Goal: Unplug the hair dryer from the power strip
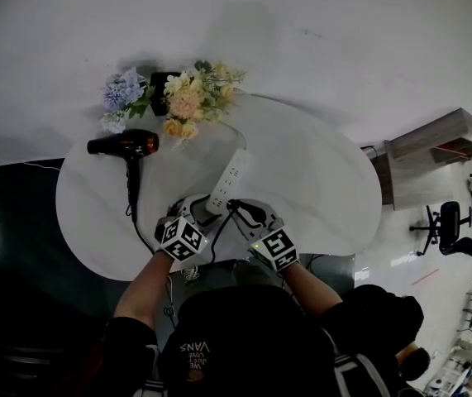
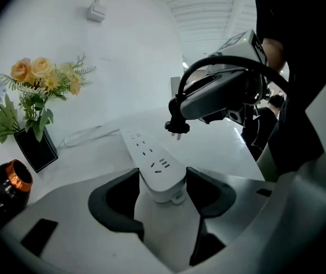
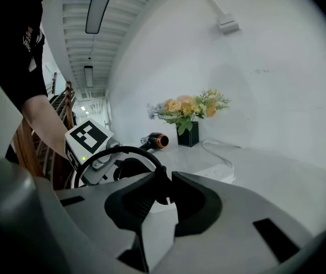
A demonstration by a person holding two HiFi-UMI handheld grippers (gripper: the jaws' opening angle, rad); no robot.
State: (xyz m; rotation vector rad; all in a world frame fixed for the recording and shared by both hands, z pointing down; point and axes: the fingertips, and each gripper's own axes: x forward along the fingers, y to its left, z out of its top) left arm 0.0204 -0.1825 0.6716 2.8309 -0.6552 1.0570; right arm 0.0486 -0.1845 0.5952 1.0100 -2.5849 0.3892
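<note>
By the left gripper (image 2: 161, 181) the power strip (image 2: 148, 153) is clamped; the plug (image 2: 177, 125) is held free above it by the right gripper (image 3: 161, 186).

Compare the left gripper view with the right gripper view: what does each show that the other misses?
Left gripper view only: the left gripper clamped on the power strip's end, visible sockets empty, the plug's prongs clear above it. Right gripper view only: the right gripper closed on the plug from behind, plus the left gripper's marker cube. Both: hair dryer and flowers.
</note>
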